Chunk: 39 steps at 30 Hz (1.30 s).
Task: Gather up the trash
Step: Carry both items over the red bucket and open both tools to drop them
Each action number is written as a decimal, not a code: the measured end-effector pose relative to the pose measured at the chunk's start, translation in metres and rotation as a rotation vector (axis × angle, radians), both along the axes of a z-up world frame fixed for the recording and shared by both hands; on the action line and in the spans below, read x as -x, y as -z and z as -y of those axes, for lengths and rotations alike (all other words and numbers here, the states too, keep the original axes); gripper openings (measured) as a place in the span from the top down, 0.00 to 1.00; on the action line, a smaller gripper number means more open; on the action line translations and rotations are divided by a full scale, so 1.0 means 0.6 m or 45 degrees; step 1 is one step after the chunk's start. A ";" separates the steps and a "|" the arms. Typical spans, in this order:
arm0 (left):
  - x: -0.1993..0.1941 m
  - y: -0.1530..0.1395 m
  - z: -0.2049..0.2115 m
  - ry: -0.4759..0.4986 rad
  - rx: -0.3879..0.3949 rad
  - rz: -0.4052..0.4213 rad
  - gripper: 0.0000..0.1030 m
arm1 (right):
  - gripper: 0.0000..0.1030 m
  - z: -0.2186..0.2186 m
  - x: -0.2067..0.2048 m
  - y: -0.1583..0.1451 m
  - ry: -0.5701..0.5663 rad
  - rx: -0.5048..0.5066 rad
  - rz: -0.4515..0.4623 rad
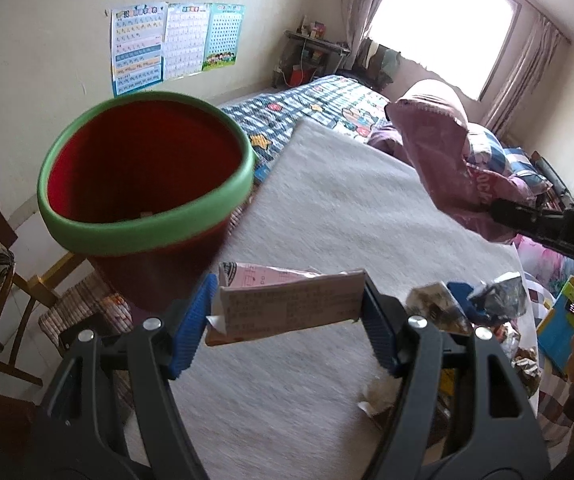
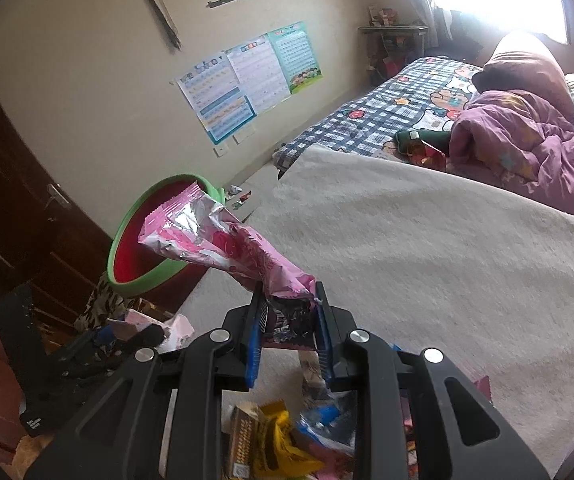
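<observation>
Held for disposal — flattened pink carton [image 1: 287, 300] clamped across left gripper [image 1: 287, 320] jaws beside red green-rimmed bin [image 1: 147, 176], pink foil wrapper [image 2: 223, 240] pinched in narrowly closed right gripper [image 2: 289, 328] jaws, angled toward bin mouth — remaining trash heaped on white blanket [image 2: 427, 260] below.

Printing covers the wall posters [image 1: 175, 44] and the flattened carton [image 1: 291, 304], but it is too small and blurred to read.
</observation>
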State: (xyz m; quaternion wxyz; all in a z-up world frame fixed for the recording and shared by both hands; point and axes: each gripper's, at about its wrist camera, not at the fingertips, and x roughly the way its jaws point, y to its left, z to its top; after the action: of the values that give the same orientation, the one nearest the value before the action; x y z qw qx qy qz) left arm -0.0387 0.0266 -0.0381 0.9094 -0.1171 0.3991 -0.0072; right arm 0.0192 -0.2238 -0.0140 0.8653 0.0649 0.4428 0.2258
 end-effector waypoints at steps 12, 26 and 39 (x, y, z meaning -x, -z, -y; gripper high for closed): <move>-0.057 -0.013 -0.077 0.029 -0.024 0.052 0.35 | 0.78 -0.051 -0.031 0.008 0.088 0.021 -0.014; -0.093 -0.025 -0.172 -0.048 -0.022 0.072 0.35 | 0.78 -0.125 -0.055 0.005 0.060 -0.007 -0.020; -0.138 0.009 -0.219 -0.106 -0.023 0.004 0.35 | 0.77 -0.256 -0.109 0.001 -0.116 -0.005 -0.025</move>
State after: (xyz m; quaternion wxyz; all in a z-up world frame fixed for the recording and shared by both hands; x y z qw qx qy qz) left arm 0.0440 0.1579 -0.0435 0.9105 -0.1254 0.3926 0.0340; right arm 0.0848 -0.0699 -0.0148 0.8496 0.0486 0.4532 0.2655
